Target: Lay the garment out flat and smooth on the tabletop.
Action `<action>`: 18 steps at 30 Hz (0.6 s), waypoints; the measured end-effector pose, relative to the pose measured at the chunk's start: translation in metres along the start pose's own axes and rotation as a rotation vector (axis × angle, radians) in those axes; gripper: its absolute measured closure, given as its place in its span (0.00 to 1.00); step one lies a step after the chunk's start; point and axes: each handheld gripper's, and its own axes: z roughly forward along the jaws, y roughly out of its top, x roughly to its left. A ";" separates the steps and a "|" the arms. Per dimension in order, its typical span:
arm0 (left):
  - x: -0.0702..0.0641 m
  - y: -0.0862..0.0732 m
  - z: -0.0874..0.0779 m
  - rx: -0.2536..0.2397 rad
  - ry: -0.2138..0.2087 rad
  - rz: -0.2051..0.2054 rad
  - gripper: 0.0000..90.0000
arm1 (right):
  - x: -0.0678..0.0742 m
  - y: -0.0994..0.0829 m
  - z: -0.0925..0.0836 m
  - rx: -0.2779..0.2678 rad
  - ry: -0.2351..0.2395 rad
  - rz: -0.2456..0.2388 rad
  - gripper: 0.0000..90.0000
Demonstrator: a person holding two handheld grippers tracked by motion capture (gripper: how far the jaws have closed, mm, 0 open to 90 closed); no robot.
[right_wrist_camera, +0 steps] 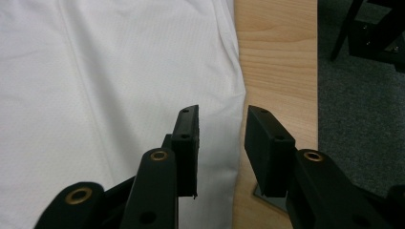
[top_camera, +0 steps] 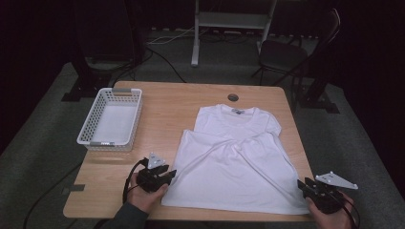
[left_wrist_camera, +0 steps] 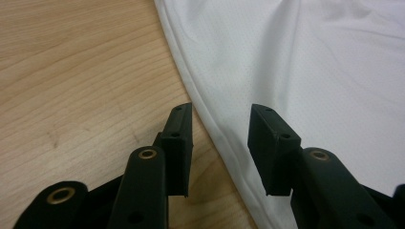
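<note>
Fingers, left gripper (left_wrist_camera: 220,143): parted, hem edge of the white T-shirt (left_wrist_camera: 305,71) running between them, pads not pressing on it.
Fingers, right gripper (right_wrist_camera: 220,145): parted too, straddling the shirt's other side edge, nothing clamped.
Shirt place: flat on the wooden counter (top_camera: 167,107), right of the white basket (top_camera: 112,117).
Shirt axis: long axis runs from the person's side to the far edge, collar (top_camera: 237,110) pointing away, bottom hem nearest the hands.
High view adds: whole shirt, sleeves folded inward, left gripper (top_camera: 168,175) at the near-left corner, right gripper (top_camera: 304,186) at the near-right corner.
Gripper views add: fine mesh weave, stitched hem, wood grain; right gripper view also grey floor (right_wrist_camera: 358,95) past the counter's edge.
</note>
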 end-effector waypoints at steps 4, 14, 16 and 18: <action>0.000 0.001 0.004 0.006 0.001 -0.002 0.67 | -0.003 0.000 0.011 0.015 0.003 0.007 0.71; 0.003 0.003 0.011 0.005 0.013 -0.011 0.66 | -0.007 0.000 0.027 0.050 -0.004 0.015 0.68; 0.004 0.003 0.012 0.006 0.018 -0.010 0.66 | -0.007 -0.001 0.029 0.053 -0.002 0.018 0.68; 0.003 0.004 0.013 0.002 0.021 -0.009 0.65 | -0.007 0.000 0.031 0.055 0.000 0.021 0.68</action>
